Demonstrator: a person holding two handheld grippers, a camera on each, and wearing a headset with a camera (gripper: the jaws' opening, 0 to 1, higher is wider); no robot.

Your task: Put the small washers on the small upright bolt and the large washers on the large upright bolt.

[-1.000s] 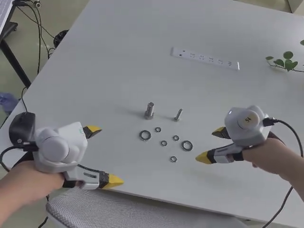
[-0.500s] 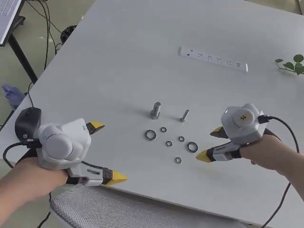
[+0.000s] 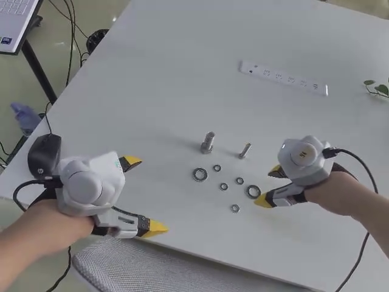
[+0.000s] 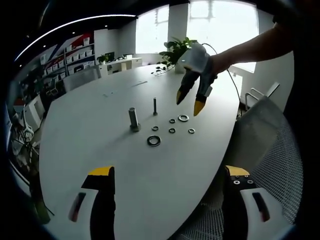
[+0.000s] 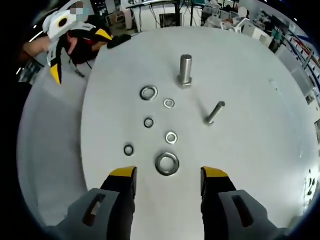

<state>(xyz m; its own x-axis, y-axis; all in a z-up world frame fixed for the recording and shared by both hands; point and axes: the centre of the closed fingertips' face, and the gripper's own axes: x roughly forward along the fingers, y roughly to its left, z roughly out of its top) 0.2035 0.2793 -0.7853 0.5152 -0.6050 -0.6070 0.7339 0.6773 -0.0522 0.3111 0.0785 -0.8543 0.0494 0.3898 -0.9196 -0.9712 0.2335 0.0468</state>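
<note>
My left tongs (image 3: 144, 194) hang released over the near left edge of the white counter (image 3: 152, 91), jaws spread wide with nothing between them. My right tongs (image 3: 268, 187) sit low over the counter on the right, jaws likewise parted and empty, their yellow tips pointing left toward the parts. The large bolt (image 3: 207, 142) stands upright on its head near the middle of the counter, and the small bolt (image 3: 245, 149) stands upright just to its right, apart from it. On my side of the bolts, six washers lie flat and loose on the counter. A large washer (image 3: 200, 175) rests in front of the large bolt. The second large washer (image 3: 253, 192) lies just beside the right tongs' tips, and in the right gripper view it sits just ahead of the gap between the jaws. Four small washers (image 3: 224, 186) are scattered between and around those two, none touching another. A white power strip (image 3: 284, 78) lies on the far side of the counter, and a black mouse (image 3: 44, 155) sits by the left edge behind my left tongs
</note>
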